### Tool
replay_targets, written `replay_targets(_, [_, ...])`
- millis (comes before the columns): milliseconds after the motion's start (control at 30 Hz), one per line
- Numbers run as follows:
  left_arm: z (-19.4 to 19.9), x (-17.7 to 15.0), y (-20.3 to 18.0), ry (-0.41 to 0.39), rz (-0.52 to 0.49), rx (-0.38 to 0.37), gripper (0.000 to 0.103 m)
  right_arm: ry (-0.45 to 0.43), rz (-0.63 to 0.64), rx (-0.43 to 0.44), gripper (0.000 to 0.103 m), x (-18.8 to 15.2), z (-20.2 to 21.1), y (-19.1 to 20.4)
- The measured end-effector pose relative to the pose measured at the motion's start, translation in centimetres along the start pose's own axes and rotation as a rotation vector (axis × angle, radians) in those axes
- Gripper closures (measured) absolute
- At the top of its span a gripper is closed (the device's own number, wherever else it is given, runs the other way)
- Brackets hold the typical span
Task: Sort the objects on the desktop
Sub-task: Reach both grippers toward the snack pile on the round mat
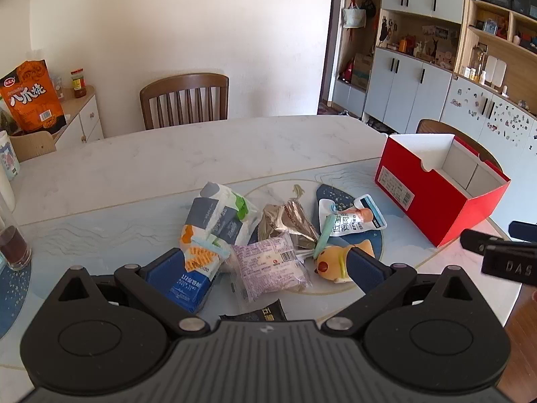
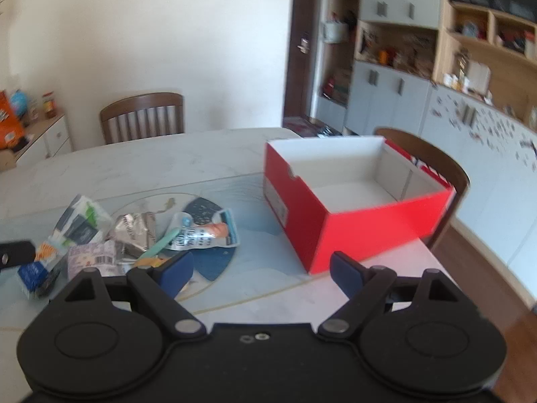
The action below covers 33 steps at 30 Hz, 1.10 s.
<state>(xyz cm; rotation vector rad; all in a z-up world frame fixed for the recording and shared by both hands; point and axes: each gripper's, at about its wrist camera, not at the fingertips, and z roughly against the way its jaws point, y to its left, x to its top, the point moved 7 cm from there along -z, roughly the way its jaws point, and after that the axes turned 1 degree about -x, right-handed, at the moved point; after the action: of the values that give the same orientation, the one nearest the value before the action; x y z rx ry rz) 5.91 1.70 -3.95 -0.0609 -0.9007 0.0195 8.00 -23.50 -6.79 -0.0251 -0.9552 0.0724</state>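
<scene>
A pile of snack packets lies on the table: a pink packet [image 1: 268, 267], a blue-and-orange packet [image 1: 193, 268], a grey-green packet [image 1: 221, 215], a foil packet [image 1: 288, 225], a white pouch [image 1: 352, 218] and a yellow plush toy [image 1: 332, 262]. My left gripper [image 1: 265, 262] is open, hovering over the pile with the pink packet between its fingers. An empty red box [image 2: 352, 208] stands at the right. My right gripper [image 2: 261, 268] is open and empty, near the box's front corner; it also shows in the left wrist view [image 1: 496, 252].
A wooden chair [image 1: 184, 100] stands behind the table, another [image 2: 423, 158] behind the box. A glass with dark liquid [image 1: 13, 241] stands at the left edge. A side cabinet with an orange bag [image 1: 32, 97] is at the far left. Cupboards line the right wall.
</scene>
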Motion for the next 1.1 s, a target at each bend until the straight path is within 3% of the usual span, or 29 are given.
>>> replay_targets(700, [-2.2,0.0,2.5,0.019,0.011,0.022,0.0,0.012,0.085,0.198,0.015,-0.3,-1.9,5.3])
replay_targets(1100, [-5.0,-1.2,4.7,0.037,-0.021,0.024,0.0,0.032,0.157,0.228,0.015,-1.3,-4.7,8.6])
